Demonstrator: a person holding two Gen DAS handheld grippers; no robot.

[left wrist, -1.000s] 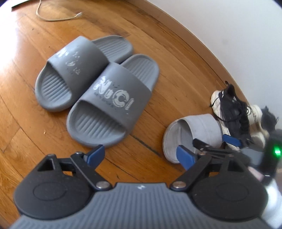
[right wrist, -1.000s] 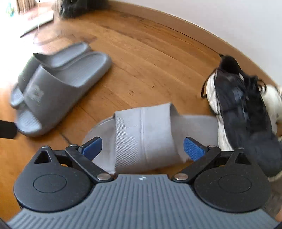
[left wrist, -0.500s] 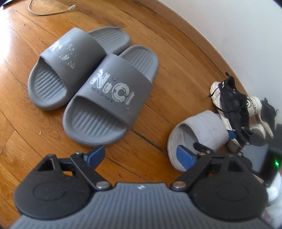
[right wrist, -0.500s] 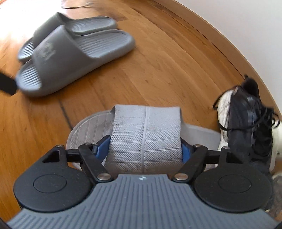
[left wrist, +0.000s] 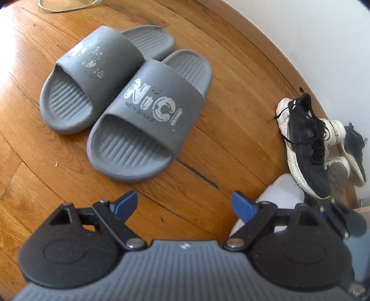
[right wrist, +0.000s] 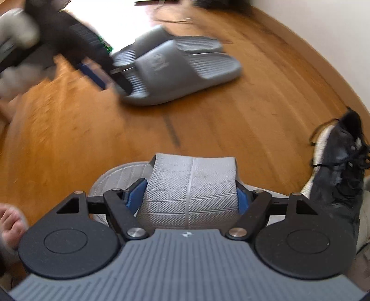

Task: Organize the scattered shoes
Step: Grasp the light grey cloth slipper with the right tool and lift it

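Observation:
My right gripper (right wrist: 192, 199) is shut on the knit strap of a light grey slipper (right wrist: 192, 171), with a blue pad pressed to each side, and holds it just above the wooden floor. In the left wrist view that slipper (left wrist: 282, 192) shows only partly, behind the right finger. My left gripper (left wrist: 182, 203) stands open over bare floor with nothing between its fingers. A pair of dark grey slides (left wrist: 148, 120) lies side by side in front of it. The right wrist view also shows the slides (right wrist: 180, 69), with the blurred left gripper (right wrist: 92, 69) beside them.
A black sneaker with a white sole (left wrist: 305, 148) lies near the white wall, with more sneakers (left wrist: 351, 143) behind it. A cable (left wrist: 67, 7) lies on the floor far back. A person's toes (right wrist: 9, 222) show at the lower left edge.
The right gripper's jaws came in onto the light grey slipper's strap, then rose and swung with it away from the black sneaker. The left gripper stayed open and drifted slightly.

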